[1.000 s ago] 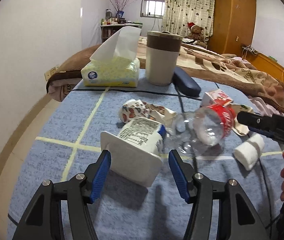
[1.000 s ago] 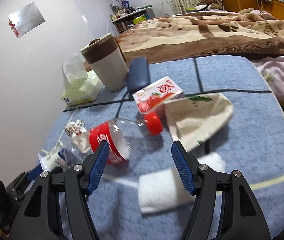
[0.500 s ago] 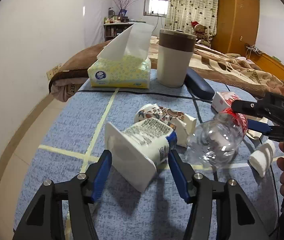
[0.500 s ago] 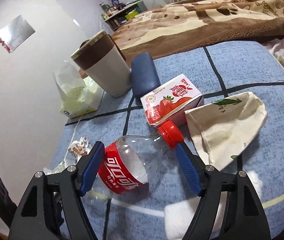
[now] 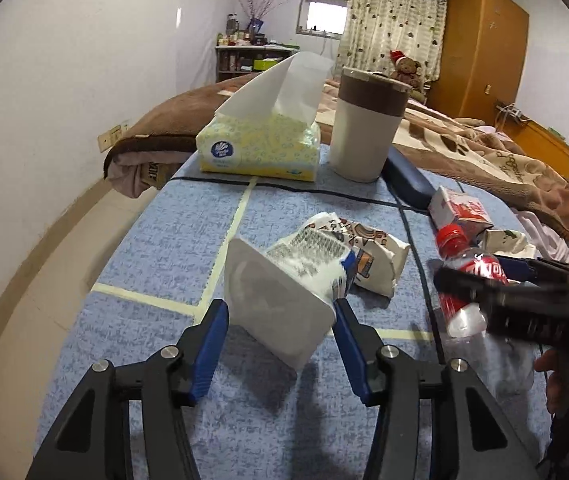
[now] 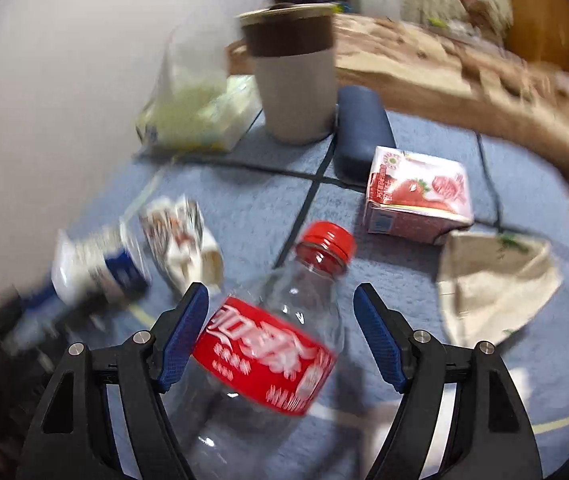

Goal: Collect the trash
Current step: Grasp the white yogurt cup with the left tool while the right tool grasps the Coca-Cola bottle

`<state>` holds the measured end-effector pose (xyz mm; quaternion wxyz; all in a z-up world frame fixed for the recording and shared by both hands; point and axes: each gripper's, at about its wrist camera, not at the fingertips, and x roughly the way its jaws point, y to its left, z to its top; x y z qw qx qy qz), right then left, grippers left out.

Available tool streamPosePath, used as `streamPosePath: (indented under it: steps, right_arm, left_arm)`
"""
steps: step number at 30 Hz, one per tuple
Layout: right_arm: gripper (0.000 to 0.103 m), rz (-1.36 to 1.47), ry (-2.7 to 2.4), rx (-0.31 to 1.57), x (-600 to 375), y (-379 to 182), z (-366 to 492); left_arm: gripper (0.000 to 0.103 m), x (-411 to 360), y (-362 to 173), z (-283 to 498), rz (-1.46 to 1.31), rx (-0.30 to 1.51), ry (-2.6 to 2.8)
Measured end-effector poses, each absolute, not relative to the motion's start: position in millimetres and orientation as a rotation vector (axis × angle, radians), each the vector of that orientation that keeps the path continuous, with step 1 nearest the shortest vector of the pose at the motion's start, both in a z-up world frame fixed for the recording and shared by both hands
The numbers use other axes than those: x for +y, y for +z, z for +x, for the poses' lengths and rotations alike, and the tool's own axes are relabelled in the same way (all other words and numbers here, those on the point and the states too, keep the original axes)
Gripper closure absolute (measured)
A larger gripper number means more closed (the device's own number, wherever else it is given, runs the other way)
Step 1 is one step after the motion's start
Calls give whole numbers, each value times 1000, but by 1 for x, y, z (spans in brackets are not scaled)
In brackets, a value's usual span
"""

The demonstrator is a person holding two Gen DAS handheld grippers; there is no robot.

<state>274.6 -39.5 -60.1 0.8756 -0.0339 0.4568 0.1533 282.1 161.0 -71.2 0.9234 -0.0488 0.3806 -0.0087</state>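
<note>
A white yogurt cup (image 5: pixel 284 292) lies on its side on the blue cloth, between the open fingers of my left gripper (image 5: pixel 280 332); whether the pads touch it I cannot tell. It also shows blurred in the right wrist view (image 6: pixel 96 268). A clear cola bottle (image 6: pixel 268 352) with red cap and label lies between the open fingers of my right gripper (image 6: pixel 280 336); it also shows in the left wrist view (image 5: pixel 468 280). A crumpled printed wrapper (image 5: pixel 372 252) lies behind the cup. A strawberry milk carton (image 6: pixel 420 196) and a beige paper bag (image 6: pixel 496 280) lie further right.
A brown-topped bin (image 5: pixel 364 124) and a yellow tissue box (image 5: pixel 260 148) stand at the table's far edge, with a dark blue case (image 6: pixel 360 136) beside the bin. A bed with a brown blanket (image 5: pixel 484 148) lies beyond. The floor (image 5: pixel 44 264) drops off on the left.
My right gripper moved in over the cola bottle, which now lies between its fingers. My left gripper moved closer around the yogurt cup.
</note>
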Motion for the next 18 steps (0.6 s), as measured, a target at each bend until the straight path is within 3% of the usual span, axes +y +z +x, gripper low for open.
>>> streamPosePath:
  steps: [2,18]
  right_arm:
    - [27,-70,335,960,-44,-60,267]
    - [29,-68,369,1024,-60,-70,251]
  left_arm:
    - [42,160,-72,285,-80,785,-17]
    - [40,159,-82,303,-64,846,-56]
